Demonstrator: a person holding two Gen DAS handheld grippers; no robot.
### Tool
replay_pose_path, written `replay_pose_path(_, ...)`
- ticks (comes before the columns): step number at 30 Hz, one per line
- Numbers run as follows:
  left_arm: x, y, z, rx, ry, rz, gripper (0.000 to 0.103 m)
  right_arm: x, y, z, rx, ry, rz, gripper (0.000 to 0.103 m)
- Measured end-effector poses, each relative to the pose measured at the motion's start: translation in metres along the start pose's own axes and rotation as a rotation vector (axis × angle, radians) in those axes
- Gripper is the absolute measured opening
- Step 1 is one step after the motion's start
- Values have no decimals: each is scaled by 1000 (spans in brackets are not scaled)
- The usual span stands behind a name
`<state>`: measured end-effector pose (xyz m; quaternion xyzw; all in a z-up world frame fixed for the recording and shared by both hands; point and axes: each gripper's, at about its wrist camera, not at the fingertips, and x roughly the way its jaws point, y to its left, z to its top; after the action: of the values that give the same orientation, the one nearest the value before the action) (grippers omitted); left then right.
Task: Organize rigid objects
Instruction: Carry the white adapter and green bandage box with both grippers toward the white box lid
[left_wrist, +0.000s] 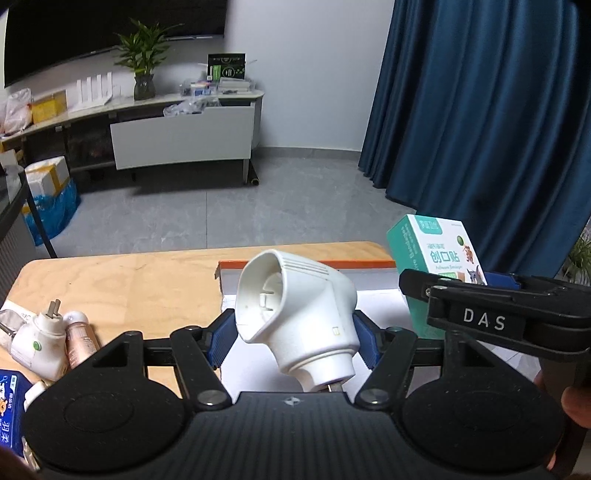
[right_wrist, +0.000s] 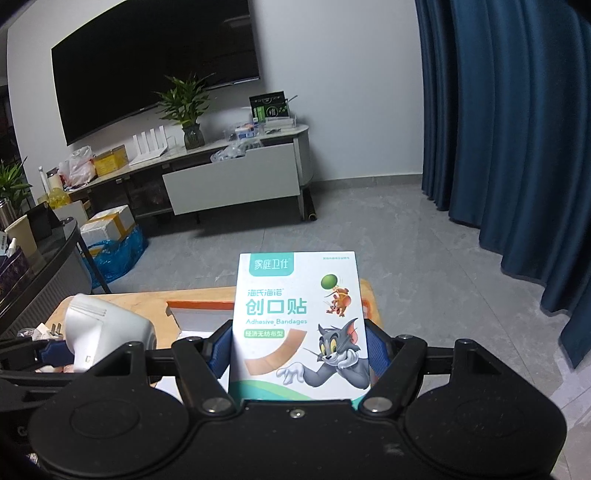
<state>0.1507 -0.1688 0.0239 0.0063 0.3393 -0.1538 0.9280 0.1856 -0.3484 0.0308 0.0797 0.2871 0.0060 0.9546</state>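
Observation:
My left gripper (left_wrist: 293, 341) is shut on a white plug-in device (left_wrist: 295, 314), its round opening facing up and left, held above a white tray with an orange rim (left_wrist: 306, 264). My right gripper (right_wrist: 301, 350) is shut on an upright box of adhesive bandages (right_wrist: 301, 325) with cartoon print. That box (left_wrist: 432, 254) also shows at the right of the left wrist view, over the tray's right end. The white device (right_wrist: 99, 328) appears at the left of the right wrist view. Both blue pads press on their loads.
On the wooden table (left_wrist: 129, 284) at the left lie another white plug-in unit (left_wrist: 40, 345), a pink tube (left_wrist: 79, 338) and a blue carton (left_wrist: 9, 410). Beyond the table are grey floor, a TV cabinet (left_wrist: 177, 125) and blue curtains (left_wrist: 480, 110).

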Motion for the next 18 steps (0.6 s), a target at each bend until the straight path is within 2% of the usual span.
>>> replay_pose_path(8, 2, -1, 4, 29, 2, 39, 67, 11, -9, 4, 15, 27, 16, 84)
replay_pose_path(14, -1, 2, 2, 20, -45, 36, 67, 15, -8, 7, 18, 44, 25, 84)
replay_pose_path(18, 5, 1, -2, 7, -34, 36, 67, 16, -7, 7, 21, 50, 31, 84)
